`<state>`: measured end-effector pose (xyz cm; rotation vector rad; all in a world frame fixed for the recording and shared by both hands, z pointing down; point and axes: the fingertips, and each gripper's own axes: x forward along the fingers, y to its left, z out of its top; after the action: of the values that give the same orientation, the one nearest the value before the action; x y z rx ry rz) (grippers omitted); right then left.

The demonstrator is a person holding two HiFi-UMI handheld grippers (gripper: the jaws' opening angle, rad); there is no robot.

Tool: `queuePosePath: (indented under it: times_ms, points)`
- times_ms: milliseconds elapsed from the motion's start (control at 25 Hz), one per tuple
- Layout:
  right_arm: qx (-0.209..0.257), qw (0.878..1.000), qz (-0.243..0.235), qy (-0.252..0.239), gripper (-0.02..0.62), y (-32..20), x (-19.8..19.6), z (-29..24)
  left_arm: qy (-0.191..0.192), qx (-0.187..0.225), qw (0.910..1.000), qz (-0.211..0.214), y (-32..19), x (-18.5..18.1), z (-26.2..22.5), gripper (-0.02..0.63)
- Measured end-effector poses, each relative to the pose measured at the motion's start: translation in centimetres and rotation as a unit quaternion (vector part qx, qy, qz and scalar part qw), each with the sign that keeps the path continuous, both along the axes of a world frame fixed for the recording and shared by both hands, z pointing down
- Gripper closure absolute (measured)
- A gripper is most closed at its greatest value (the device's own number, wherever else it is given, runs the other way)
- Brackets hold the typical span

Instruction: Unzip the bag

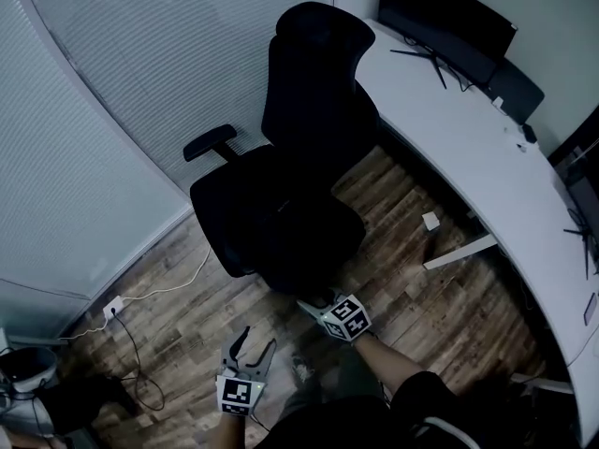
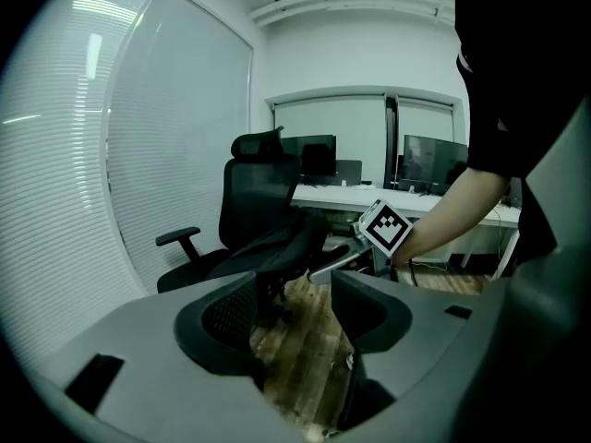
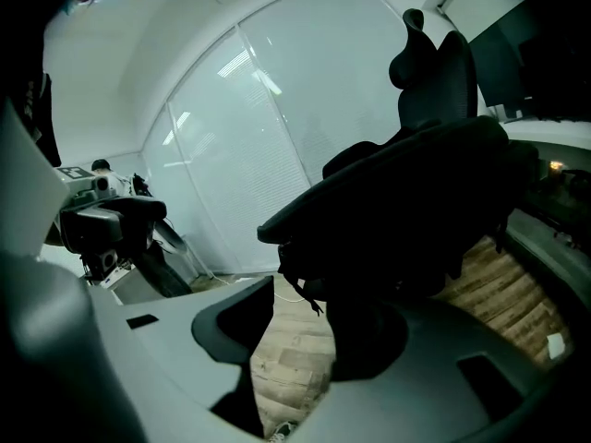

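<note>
Black soft bag [image 1: 298, 237] lies on seat of black office chair [image 1: 314, 73] - hard to split the two in the dark. R gripper [image 1: 314, 305] close at bag's front edge, jaws apart, nothing btwn them; thin black tag [image 3: 310, 299] dangles off bag just ahead. L gripper [image 1: 251, 352] lower left over wood-plank floor [image 1: 449, 297] - jaws wide, empty.

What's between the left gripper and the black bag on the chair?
Only bare wooden floor: the head view shows open planks between the left gripper and the bag on the chair.
</note>
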<state>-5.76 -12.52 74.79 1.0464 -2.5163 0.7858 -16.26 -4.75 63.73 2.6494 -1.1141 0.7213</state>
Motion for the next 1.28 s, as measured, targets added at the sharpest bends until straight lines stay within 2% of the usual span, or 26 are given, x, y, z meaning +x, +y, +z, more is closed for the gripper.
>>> queuePosePath:
  times_ms: [120, 200, 240, 320, 440, 640, 1000, 1160, 1280]
  points:
    - [0.017, 1.0, -0.023, -0.006, 0.426, -0.3, 0.0, -0.1, -0.01, -0.003, 0.9999, -0.007, -0.9, 0.5, 0.7, 0.357]
    - [0.025, 0.999, -0.037, -0.007, 0.525, -0.2, 0.1, -0.4, -0.012, -0.005, 0.9999, -0.01, -1.6, 0.8, 1.0, 0.357]
    - [0.025, 0.999, -0.046, -0.013, 0.537, -0.1, 0.1, -0.7, -0.014, -0.005, 0.9999, -0.009, -1.9, 1.1, 1.2, 0.356]
    - [0.016, 0.997, -0.062, -0.035, 0.541, 0.2, 0.0, -1.3, -0.023, 0.0, 0.9997, 0.001, -2.6, 1.8, 1.7, 0.343]
    - [-0.011, 0.992, -0.081, -0.093, 0.545, 1.0, 0.0, -2.3, -0.052, 0.004, 0.9985, 0.019, -3.6, 2.9, 3.2, 0.322]
    - [-0.045, 0.972, -0.113, -0.199, 0.549, 1.3, 0.0, -4.6, -0.094, 0.026, 0.9941, 0.047, -6.1, 4.6, 5.1, 0.297]
    - [-0.079, 0.945, -0.139, -0.286, 0.549, 0.0, 0.7, -7.6, -0.15, 0.072, 0.9801, 0.108, -9.7, 8.5, 6.1, 0.273]
    - [-0.082, 0.935, -0.153, -0.308, 0.551, -0.8, 0.7, -9.3, -0.179, 0.106, 0.9716, 0.112, -10.9, 10.0, 5.4, 0.261]
    - [-0.084, 0.928, -0.166, -0.322, 0.551, -1.5, 0.7, -10.3, -0.182, 0.112, 0.9711, 0.107, -11.8, 10.7, 5.2, 0.262]
